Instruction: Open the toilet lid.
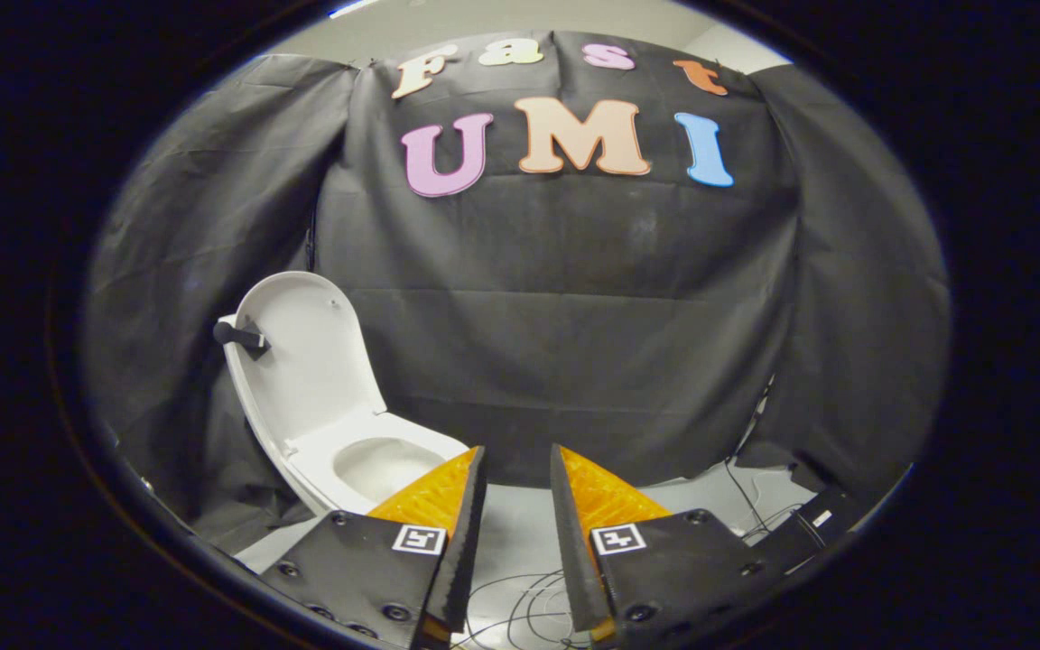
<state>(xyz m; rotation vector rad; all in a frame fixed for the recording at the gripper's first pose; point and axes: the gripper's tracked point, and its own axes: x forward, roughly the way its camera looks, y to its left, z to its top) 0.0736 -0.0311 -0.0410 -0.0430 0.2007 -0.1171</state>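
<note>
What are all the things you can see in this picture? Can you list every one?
toilet: one, white, on the floor ahead of the claw and off to its left side, bowl open.
toilet lid: one, white, standing raised behind the bowl, leaning back toward the cloth wall.
handle: one, black, sticking out from the lid's outer edge.
cloth wall: black, hanging behind and around the toilet.
cables: a few, dark, thin, looped on the pale floor below the claw; more run along the floor at the right.
claw: one, fingers apart, holding nothing, floor showing between them.
</note>
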